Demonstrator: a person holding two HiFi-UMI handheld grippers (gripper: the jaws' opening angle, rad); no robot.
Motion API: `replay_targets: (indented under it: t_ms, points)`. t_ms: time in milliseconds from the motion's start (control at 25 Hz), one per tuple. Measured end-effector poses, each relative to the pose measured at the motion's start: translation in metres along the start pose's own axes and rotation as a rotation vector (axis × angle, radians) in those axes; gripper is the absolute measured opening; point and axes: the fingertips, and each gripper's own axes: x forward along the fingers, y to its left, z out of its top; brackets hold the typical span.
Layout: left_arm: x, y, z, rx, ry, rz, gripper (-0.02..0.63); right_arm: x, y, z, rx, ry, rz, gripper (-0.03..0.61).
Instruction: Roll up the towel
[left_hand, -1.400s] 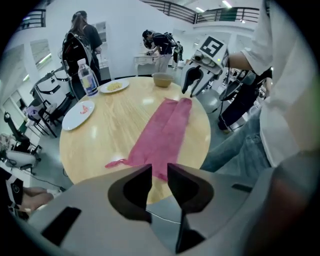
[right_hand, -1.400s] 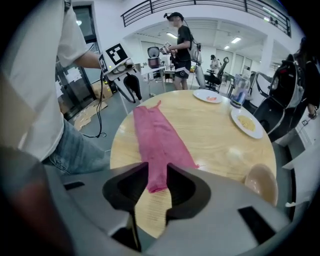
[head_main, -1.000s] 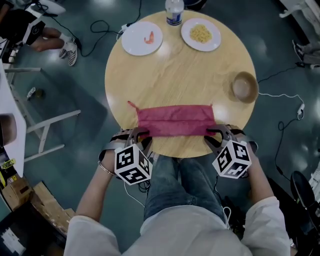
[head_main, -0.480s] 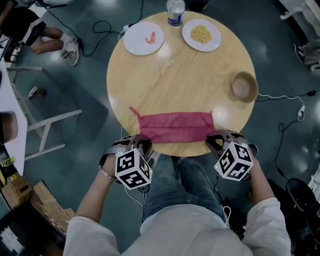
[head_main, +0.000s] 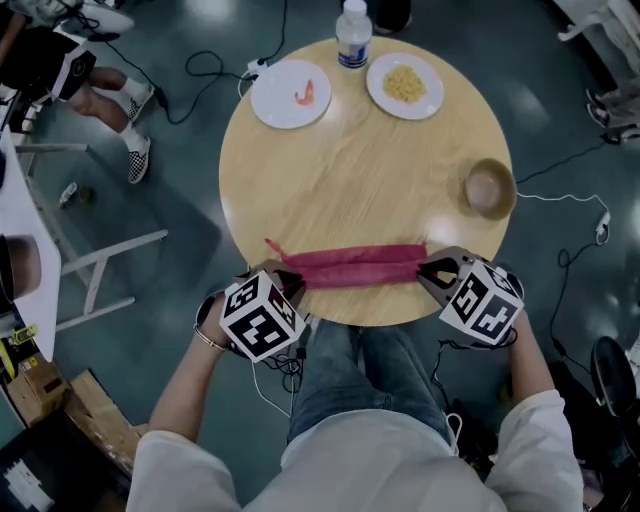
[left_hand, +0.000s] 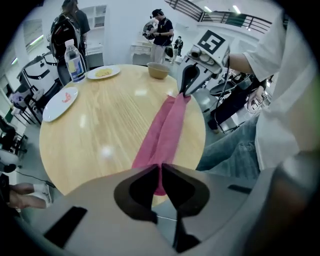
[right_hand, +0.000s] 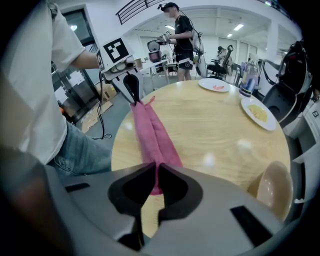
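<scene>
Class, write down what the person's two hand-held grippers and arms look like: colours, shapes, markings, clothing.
The left hand-held gripper and the right hand-held gripper each have a grey body with two dark tapering jaws and carry a white cube printed with black square markers. A thin cable hangs below the left one. The person wears white short sleeves and a bracelet on the left wrist.

towel (head_main: 355, 266) | red, folded into narrow strip | stretched along near table edge | both ends pinched

You are in an open, lab-like workroom: a mezzanine railing (right_hand: 145, 6), an office chair (right_hand: 222, 62), floor cables (head_main: 205, 62), and another person (right_hand: 182, 40) wearing headgear.
</scene>
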Motion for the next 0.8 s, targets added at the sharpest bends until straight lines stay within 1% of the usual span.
replay_targets:
  t_ms: [200,360,560,720,800]
  points:
    - [0.004,0.023,0.007,-0.047,0.007,0.0,0.031,0.009,-0.02,0.002,0.042,0.006,0.003,0.026]
    - [0.011,0.034,0.007,-0.064,0.018,0.024,0.031,0.015,-0.028,0.002,0.051,0.013,-0.017,0.028]
    - [0.017,0.04,0.008,-0.036,0.038,0.099,0.035,0.02,-0.029,-0.001,0.046,0.024,-0.045,0.031]
    - [0.02,0.04,0.008,0.006,0.042,0.124,0.04,0.022,-0.029,0.001,0.057,0.009,-0.061,0.034]
    - [0.021,0.039,0.007,0.014,0.038,0.131,0.041,0.023,-0.029,0.0,0.069,0.0,-0.07,0.035]
